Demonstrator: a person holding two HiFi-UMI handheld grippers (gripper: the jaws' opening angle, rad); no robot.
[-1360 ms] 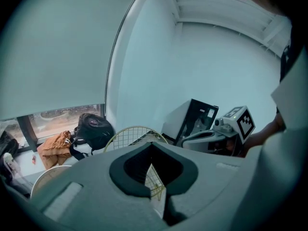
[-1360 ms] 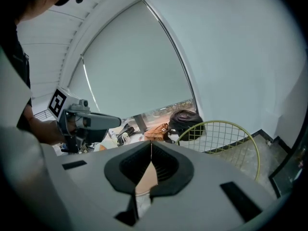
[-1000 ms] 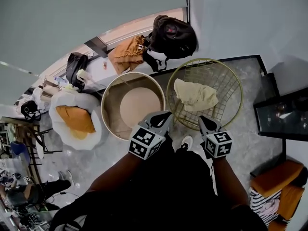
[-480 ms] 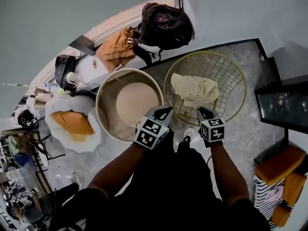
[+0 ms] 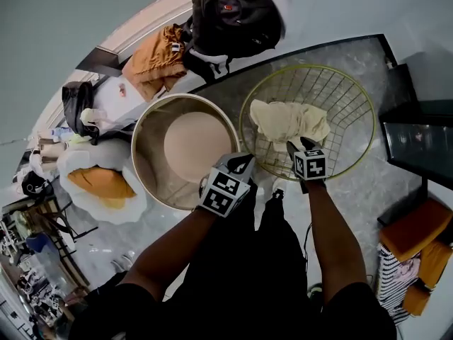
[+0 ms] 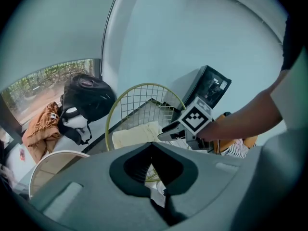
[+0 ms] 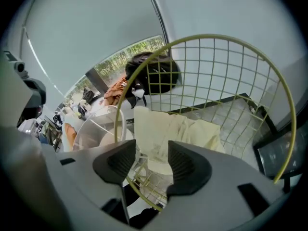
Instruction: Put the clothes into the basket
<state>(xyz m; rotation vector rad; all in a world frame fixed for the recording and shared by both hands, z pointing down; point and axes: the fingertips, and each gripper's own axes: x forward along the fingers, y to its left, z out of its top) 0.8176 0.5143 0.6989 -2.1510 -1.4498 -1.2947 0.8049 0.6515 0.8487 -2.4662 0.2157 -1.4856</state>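
A pale yellow cloth (image 5: pixel 289 121) lies bunched inside a yellow wire basket (image 5: pixel 354 91) on the floor. A round beige tub (image 5: pixel 152 129) stands empty to its left. My right gripper (image 5: pixel 298 146) hangs just inside the wire basket's near rim, at the cloth's edge. Its jaws have just been opening and stand apart with nothing between them. In the right gripper view the cloth (image 7: pixel 163 134) lies just beyond the right gripper (image 7: pixel 151 160). My left gripper (image 5: pixel 241 166) hovers by the tub's near rim, shut and empty. The left gripper view shows the left gripper (image 6: pixel 152 146) and the cloth (image 6: pixel 134 136).
A black backpack (image 5: pixel 230 16) and an orange garment (image 5: pixel 152 55) lie on the sill behind the tub. A white bag (image 5: pixel 131 197) holding orange cloth sits at the left. A dark cabinet (image 5: pixel 421 144) and an orange cushion (image 5: pixel 417 229) stand to the right.
Both grippers have sunk toward the floor. The right one has crossed the wire basket's near rim up to the cloth. The left one has kept by the tub's rim.
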